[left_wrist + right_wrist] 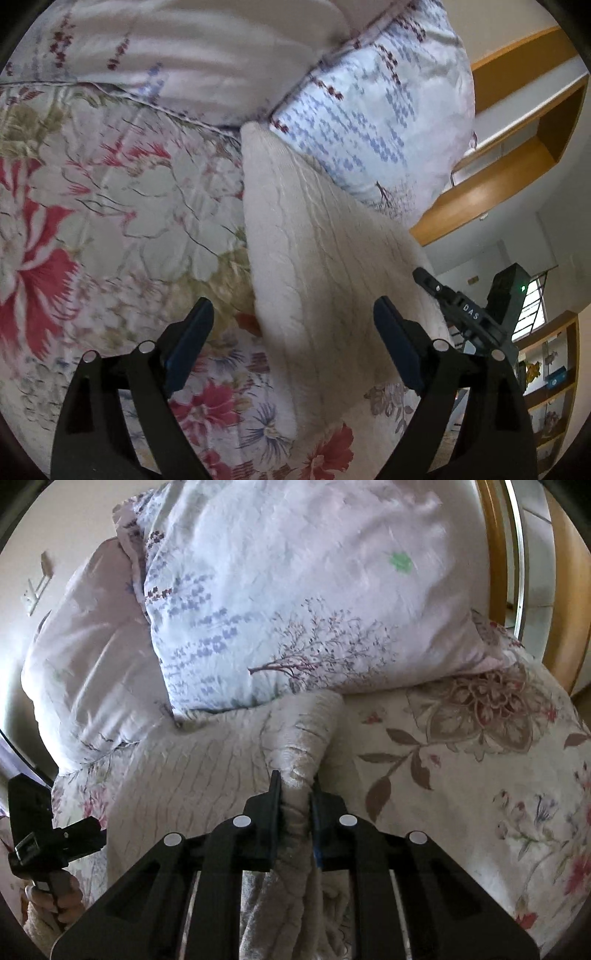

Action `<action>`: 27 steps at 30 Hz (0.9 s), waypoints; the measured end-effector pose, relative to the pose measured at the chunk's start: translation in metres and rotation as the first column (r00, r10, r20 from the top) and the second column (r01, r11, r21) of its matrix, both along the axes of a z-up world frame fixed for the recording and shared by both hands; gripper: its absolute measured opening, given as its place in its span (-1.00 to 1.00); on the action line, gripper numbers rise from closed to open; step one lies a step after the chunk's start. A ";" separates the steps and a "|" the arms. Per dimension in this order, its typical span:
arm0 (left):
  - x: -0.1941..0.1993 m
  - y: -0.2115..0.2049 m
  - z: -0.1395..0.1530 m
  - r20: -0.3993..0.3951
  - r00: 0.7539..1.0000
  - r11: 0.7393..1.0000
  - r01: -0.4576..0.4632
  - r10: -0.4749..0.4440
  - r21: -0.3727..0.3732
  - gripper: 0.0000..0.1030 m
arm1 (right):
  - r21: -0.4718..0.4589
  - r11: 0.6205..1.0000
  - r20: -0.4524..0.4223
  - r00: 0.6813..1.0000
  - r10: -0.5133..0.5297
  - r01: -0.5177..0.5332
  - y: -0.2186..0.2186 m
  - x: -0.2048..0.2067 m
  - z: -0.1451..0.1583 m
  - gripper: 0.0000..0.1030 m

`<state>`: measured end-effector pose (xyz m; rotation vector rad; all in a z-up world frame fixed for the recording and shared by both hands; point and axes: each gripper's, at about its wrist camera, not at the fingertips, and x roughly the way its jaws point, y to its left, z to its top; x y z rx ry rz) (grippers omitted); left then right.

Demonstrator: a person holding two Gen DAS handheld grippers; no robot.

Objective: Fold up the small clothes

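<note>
Flowered bedding (92,206) in red, pink and grey-green covers the bed that fills both views, with two pale pillows (295,602) printed with lavender sprigs stacked at its far side and a wooden shelf (517,155) on the wall to the right in the left wrist view. At the left of that view the left gripper (291,347) hangs over the bedding with its jaws spread wide and nothing between the pads; the cream knitted garment (314,258) lies just ahead of it, running in a long ridge from the pillows toward the camera, its near end passing between the open fingers without touching them. Further right the other tool shows as a dark bar at the garment's edge. In the right wrist view a hand (55,897) grips the left tool at the lower left, and the right gripper (295,794) is pinched tight on a bunched fold of the garment, lifted off the bedding
</note>
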<state>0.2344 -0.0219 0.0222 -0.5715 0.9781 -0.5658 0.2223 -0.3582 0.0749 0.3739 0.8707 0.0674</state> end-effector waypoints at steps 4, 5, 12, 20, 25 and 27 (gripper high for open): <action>-0.002 -0.008 -0.001 0.007 1.000 1.000 0.029 -0.029 0.012 0.71 | -0.012 1.000 0.062 0.998 -0.010 0.011 -0.002 -0.006 0.016 -0.75; -0.003 -0.011 -0.002 0.008 0.999 0.999 0.040 -0.040 0.011 0.71 | -0.018 1.000 0.076 0.997 -0.012 0.014 -0.002 -0.007 0.019 -0.79; -0.008 -0.024 -0.007 0.009 0.995 0.995 0.097 -0.098 0.019 0.68 | 0.067 0.996 -0.059 0.997 -0.056 0.060 -0.022 -0.003 -0.016 -0.78; -0.016 -0.021 -0.006 -0.001 0.994 0.994 0.112 -0.112 -0.002 0.68 | 0.204 0.979 -0.032 0.999 -0.016 0.023 -0.031 -0.041 0.003 0.04; -0.022 -0.023 -0.007 -0.008 0.994 0.994 0.113 -0.113 0.007 0.48 | 0.150 0.988 -0.092 0.995 0.038 -0.024 -0.017 -0.051 -0.010 -0.42; -0.023 -0.024 -0.009 -0.019 0.993 0.993 0.118 -0.118 0.003 0.42 | 0.120 0.992 -0.078 0.996 0.040 -0.030 -0.012 -0.054 -0.012 -0.71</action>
